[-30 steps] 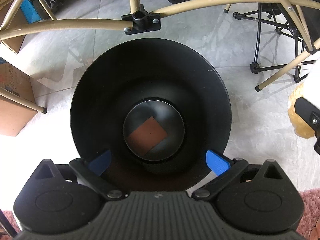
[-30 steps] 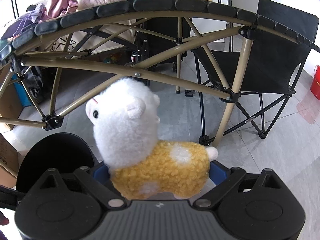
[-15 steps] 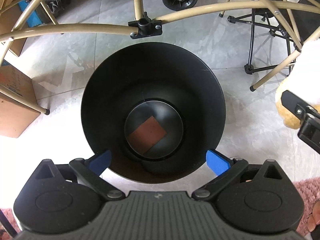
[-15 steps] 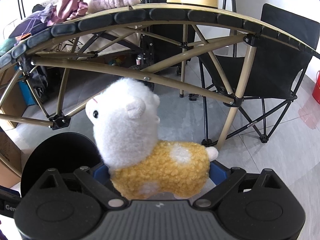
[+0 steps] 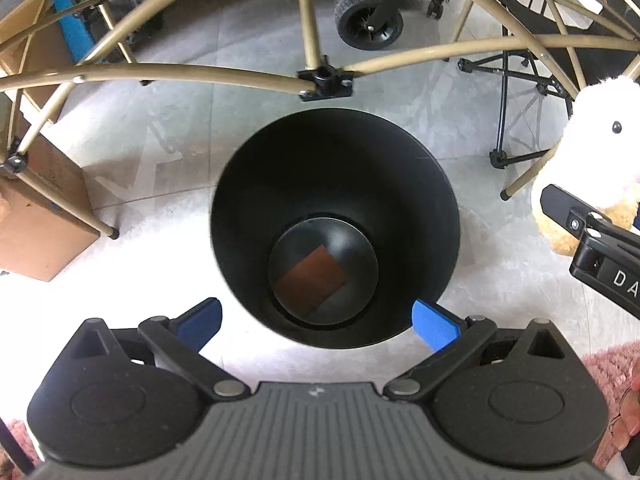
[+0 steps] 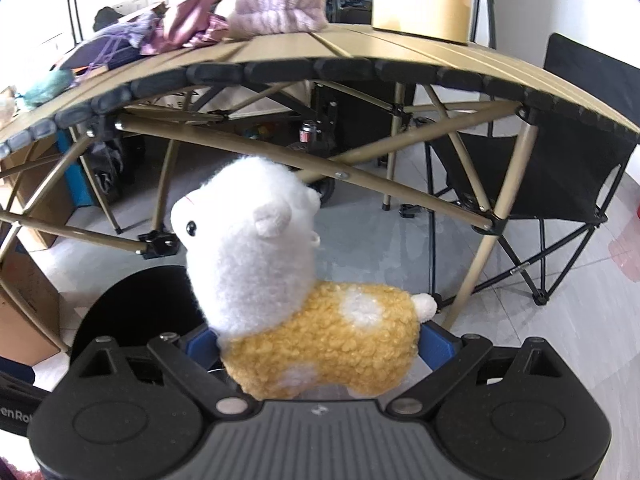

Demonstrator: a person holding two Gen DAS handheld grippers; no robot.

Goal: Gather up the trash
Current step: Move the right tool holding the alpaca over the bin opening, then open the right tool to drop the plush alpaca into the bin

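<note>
Jaws of the right gripper (image 6: 316, 344) pinch a fluffy plush alpaca with a white head and a curly yellow body (image 6: 320, 336); their blue pads press its two flanks, and the toy's legs are hidden behind the gripper's black housing. The toy's head stands upright, a small black bead eye facing left, a round white tail at the right end. In the left wrist view the same toy shows at the right edge, partly cut off, with a black jaw arm across it.

Jaws of the left gripper (image 5: 316, 322) are spread wide with nothing between them, their blue pads on either side of the near rim of a round black plastic bin with smooth tapering walls (image 5: 248, 200). The bin stands on the pale grey tiled floor (image 5: 168, 152). At its bottom lies a flat brown rectangular piece (image 5: 312, 282), tilted; its material is hard to make out in the dark. In the right wrist view only part of the bin's rim shows, low at the left of the toy.

Beyond the bin runs a folding table with a tan slatted top and tan metal tube legs joined by black plastic connectors (image 6: 360, 52). Crumpled pink and purple cloths (image 6: 256, 16) lie on it. A black fabric folding chair (image 6: 576, 168) stands to the right, and a brown cardboard box (image 5: 36, 216) sits on the floor at the left.
</note>
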